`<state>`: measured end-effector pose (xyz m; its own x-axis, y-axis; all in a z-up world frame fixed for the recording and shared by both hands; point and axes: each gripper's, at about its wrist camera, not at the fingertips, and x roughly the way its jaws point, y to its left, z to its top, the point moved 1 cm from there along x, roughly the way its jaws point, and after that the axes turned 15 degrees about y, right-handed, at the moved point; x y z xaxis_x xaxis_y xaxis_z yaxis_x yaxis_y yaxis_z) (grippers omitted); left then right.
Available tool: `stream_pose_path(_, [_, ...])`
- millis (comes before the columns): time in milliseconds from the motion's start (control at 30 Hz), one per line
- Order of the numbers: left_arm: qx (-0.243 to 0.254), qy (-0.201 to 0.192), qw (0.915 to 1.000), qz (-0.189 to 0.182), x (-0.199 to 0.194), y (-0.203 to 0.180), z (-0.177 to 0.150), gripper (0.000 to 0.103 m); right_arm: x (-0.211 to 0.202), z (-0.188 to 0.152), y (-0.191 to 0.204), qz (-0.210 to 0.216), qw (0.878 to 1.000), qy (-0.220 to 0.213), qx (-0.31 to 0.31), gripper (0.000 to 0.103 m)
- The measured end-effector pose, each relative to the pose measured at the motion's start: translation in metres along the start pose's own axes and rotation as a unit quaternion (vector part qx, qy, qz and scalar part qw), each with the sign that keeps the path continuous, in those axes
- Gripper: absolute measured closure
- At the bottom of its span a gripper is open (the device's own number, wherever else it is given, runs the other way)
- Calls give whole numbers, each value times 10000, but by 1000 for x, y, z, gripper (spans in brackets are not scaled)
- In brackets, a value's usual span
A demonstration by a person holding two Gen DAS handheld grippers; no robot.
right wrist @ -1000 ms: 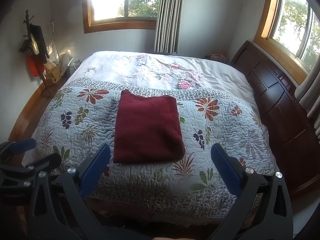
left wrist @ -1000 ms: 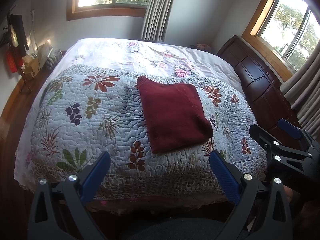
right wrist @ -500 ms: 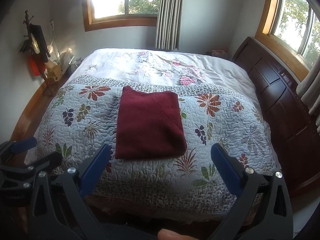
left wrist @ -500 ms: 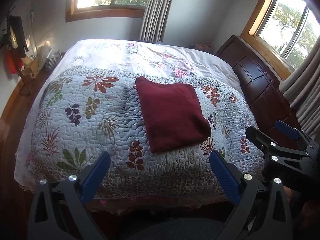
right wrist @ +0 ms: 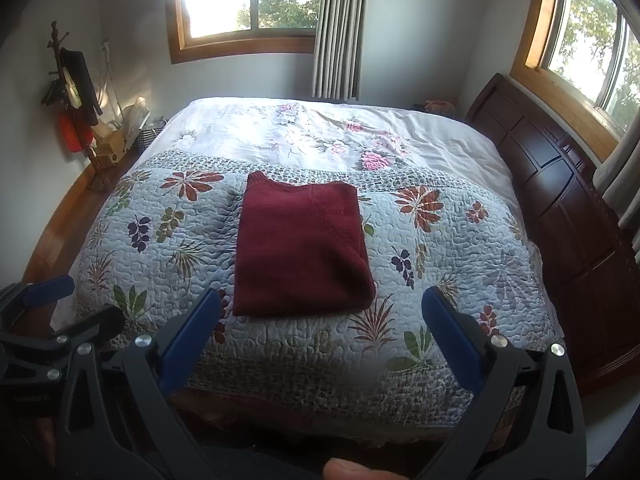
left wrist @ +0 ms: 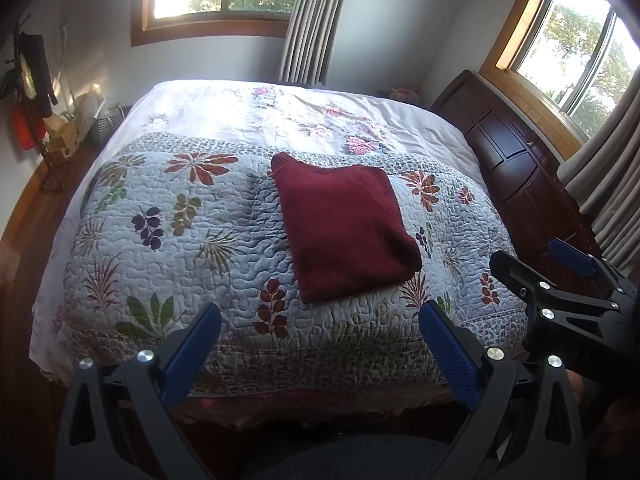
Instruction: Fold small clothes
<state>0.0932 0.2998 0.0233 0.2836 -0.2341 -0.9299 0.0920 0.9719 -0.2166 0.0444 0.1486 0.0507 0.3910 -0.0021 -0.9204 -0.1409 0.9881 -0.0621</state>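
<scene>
A dark red sweater (left wrist: 344, 232) lies folded into a neat, thick rectangle on the bed (left wrist: 132, 264), roughly in the middle of the flowered quilt (left wrist: 192, 240). Its ribbed collar end points toward the far side of the bed, where a white sheet with pink flowers (left wrist: 304, 120) shows beyond the quilt's patterned border. The fold nearest the bed's foot is rounded and full, and the sweater's edges look straight and even.

The left gripper (left wrist: 320, 344) hangs off the foot of the bed with its blue-padded fingers spread wide and nothing between them. The right gripper (right wrist: 320, 336) is level with it, also wide apart and holding nothing; both are well short of the sweater. In the left wrist view the right gripper shows from the side at the bed's right corner.

A dark wooden headboard (right wrist: 560, 208) runs along the right side of the bed, under a window (right wrist: 592, 40) with grey curtains. Another window (right wrist: 248, 0) sits on the wall beyond the bed. To the left of the bed stands a coat rack (right wrist: 72, 92) with small clutter at its base. Nothing lies between the grippers and the sweater but bare quilt.
</scene>
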Motion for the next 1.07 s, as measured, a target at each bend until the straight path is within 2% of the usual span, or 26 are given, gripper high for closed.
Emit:
stream_pose_path(367, [2,11,10000,5,-1,-1,-2,4,-4,0,-2,8,9999,-87,76,3])
stream_pose_path(433, [6,14,10000,7,-3,-1,-3,4,-5,3,-6,127,9998,-83,160,3])
stream_pose_path(567, [27,11,10000,1,-4,-2,-4,4,0,-1,-9,329,9988,265,243,3])
stream_pose_path(700, [20,7,10000,3,-5,-3,-4,4,-1,-5,-15,478,9979,91,419,3])
stream_pose_path(1067, [40,21,10000,-10,-6,-3,-3,4,-5,-4,-9,-10,9997,-62,217,3])
